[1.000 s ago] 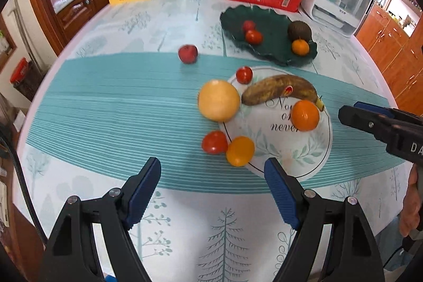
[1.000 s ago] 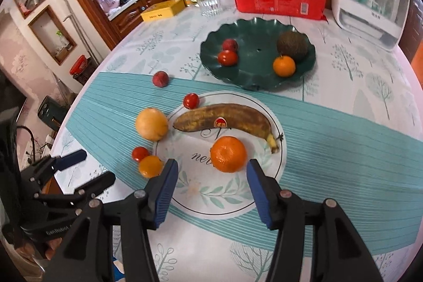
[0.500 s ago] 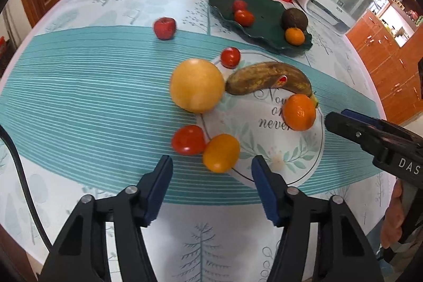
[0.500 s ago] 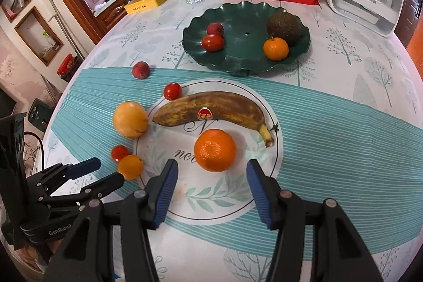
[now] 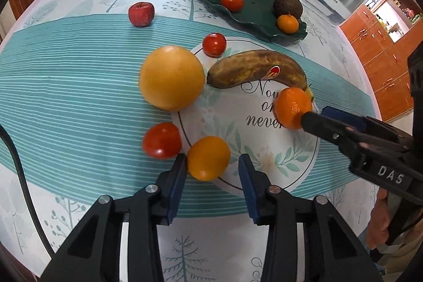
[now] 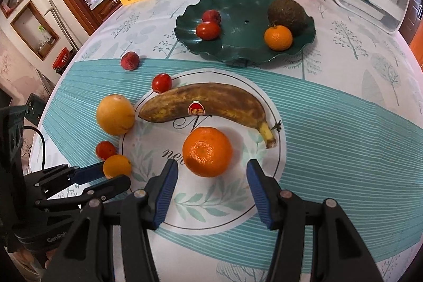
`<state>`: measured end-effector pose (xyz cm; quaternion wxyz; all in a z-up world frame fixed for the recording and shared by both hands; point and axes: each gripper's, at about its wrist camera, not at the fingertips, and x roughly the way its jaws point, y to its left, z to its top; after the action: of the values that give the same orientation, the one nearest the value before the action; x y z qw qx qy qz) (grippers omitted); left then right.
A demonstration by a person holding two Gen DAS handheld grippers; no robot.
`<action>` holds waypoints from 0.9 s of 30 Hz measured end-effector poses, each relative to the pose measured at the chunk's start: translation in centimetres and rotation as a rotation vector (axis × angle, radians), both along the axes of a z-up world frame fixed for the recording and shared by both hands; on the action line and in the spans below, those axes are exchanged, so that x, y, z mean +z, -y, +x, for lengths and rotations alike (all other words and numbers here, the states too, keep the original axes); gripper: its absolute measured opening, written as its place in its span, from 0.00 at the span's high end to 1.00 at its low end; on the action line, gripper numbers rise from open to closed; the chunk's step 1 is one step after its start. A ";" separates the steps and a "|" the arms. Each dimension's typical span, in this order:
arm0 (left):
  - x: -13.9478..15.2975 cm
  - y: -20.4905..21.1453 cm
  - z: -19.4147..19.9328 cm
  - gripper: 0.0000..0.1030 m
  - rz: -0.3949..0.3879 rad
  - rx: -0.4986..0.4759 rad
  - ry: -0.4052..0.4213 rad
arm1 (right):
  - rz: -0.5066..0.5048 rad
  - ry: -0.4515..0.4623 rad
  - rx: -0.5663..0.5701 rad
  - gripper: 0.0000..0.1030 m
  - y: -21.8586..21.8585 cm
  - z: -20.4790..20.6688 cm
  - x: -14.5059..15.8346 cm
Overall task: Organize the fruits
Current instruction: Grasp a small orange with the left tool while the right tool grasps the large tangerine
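- Orange-yellow and small, the round fruit lies at the near rim of the white printed plate, with a red tomato just beside it on the striped cloth.
- Left gripper: its jaws have just been closing and now bracket that small fruit; one blue pad looks to be at its skin while the other stands clear, so nothing is clamped yet.
- To grip well, I would centre the fruit between the pads before squeezing, so that it does not roll toward the tomato or off the plate's rim.
- Right gripper: the jaws stand apart, one on either side of the mandarin on the plate, without touching it.
- It should go lower so the pads meet the mandarin at its widest girth, keeping clear of the banana stem just beyond.
- The likely goal, as I judge it, is the green scalloped dish farther back, which already holds a few fruits.
- Both hands work close together; lifting straight up, one after the other, would avoid a clash.
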<state>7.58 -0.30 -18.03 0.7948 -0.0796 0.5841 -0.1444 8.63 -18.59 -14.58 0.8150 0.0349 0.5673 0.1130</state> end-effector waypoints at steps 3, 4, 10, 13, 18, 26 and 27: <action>-0.3 0.2 0.2 0.65 -0.004 -0.004 -0.010 | -0.004 -0.005 0.011 0.47 -0.3 0.3 -0.5; -0.2 0.3 0.2 0.65 -0.002 -0.005 -0.004 | -0.005 -0.006 0.013 0.47 -0.4 0.4 -0.6; -0.2 1.1 0.5 0.65 0.019 -0.026 0.011 | -0.013 -0.012 0.023 0.47 -0.5 0.6 -1.1; -0.2 1.4 0.6 0.65 0.037 -0.041 0.020 | -0.016 -0.020 0.022 0.47 -0.5 0.8 -1.4; -0.2 1.6 0.3 0.66 0.058 -0.059 0.029 | -0.003 -0.023 0.023 0.48 -0.5 1.2 -1.8; -0.2 1.7 -0.7 0.71 0.104 -0.068 0.052 | -0.008 -0.010 0.050 0.56 -1.0 1.2 -2.0; -0.2 1.7 -0.8 0.71 0.107 -0.066 0.052 | -0.012 -0.009 0.053 0.57 -1.0 1.2 -2.0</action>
<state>6.81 -2.05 -18.22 0.8075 -0.0138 0.5725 -0.1411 9.79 -17.58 -16.59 0.8093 0.0154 0.5724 0.1311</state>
